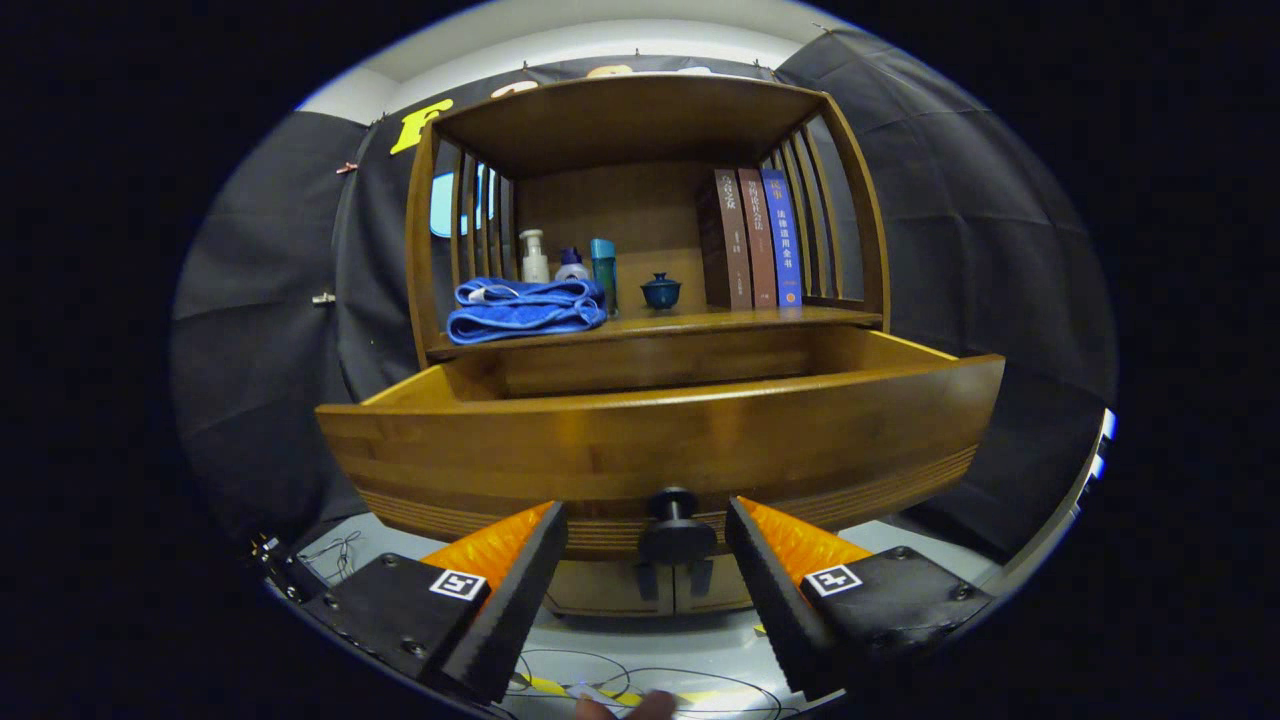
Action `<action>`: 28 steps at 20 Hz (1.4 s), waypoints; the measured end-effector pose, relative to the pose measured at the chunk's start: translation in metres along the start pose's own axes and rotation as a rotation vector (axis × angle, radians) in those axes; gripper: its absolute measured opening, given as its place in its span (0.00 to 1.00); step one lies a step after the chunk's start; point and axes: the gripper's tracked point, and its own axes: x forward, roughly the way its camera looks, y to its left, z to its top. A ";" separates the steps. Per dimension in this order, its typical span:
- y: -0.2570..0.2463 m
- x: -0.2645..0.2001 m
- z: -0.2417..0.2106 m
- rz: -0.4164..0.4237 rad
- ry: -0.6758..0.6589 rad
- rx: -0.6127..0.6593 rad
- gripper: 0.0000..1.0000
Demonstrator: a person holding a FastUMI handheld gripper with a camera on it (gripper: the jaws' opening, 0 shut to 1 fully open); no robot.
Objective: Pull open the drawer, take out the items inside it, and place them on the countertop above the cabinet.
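drawer point(660, 430) pulled out, gripper point(647, 560) jaws open either side of its knob point(676, 525).
on the counter point(690, 322): one folded blue towel point(525, 308), three bottles point(570, 262), one lidded cup point(661, 291), three books point(755, 238).

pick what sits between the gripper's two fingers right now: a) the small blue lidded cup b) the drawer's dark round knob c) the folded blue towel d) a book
b: the drawer's dark round knob sits in the gap of the hand-held gripper, whose fingers stand apart on either side without touching it, while the drawer is pulled out.
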 end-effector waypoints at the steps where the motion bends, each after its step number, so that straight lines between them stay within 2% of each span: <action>1: -0.001 -0.007 0.006 -0.014 0.009 0.001 0.99; 4: -0.012 -0.023 0.034 -0.103 0.058 0.003 0.99; 7: -0.029 -0.027 0.060 -0.233 0.200 0.009 0.99; 11: -0.024 0.008 0.098 -0.301 0.318 0.066 0.99; 13: -0.026 0.032 0.096 -0.339 0.424 0.069 1.00; 15: -0.023 0.048 0.083 -0.348 0.602 0.086 0.99; 19: -0.006 0.109 0.056 -0.284 0.760 0.162 1.00; 22: -0.005 0.139 0.023 -0.251 0.909 0.047 0.99; 25: -0.010 0.162 0.007 -0.226 0.974 -0.038 0.96; 28: -0.003 0.174 -0.013 -0.198 1.005 0.009 0.93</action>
